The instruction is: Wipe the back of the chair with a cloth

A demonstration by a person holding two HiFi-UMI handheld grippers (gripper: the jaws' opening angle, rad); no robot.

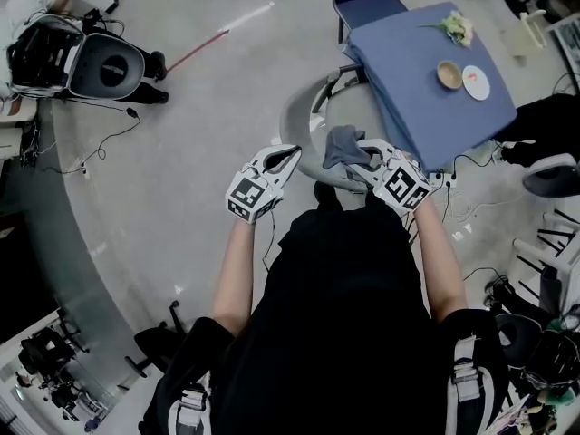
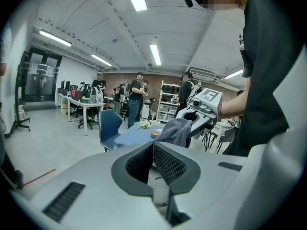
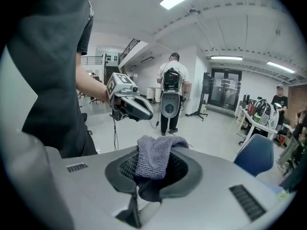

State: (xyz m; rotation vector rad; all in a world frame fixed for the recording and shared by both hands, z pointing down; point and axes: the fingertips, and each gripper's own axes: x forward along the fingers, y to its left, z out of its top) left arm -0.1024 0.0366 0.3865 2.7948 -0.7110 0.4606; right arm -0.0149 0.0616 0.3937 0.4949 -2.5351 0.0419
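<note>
A blue tabletop (image 1: 408, 89) lies ahead of and to the right of both pairs of fingers, with a blue chair (image 1: 364, 5) at its far side. The curved grey chair back (image 1: 302, 120) sits just beyond the fingers, its rim passing under the right pair.

The right gripper (image 1: 364, 155) has its fingers (image 3: 181, 169) clenched on a grey cloth (image 3: 153, 157). The cloth bunches up between them and folds over past their tips, hanging above the chair back's rim. Whether it touches the rim cannot be told.

The left gripper (image 1: 288, 159) is held just left of the right one, level with it. Its fingers (image 2: 168, 164) are pressed together with nothing between them.

A bowl (image 1: 449, 74) and a plate (image 1: 476, 82) stand side by side on the tabletop, well beyond the right fingers.
</note>
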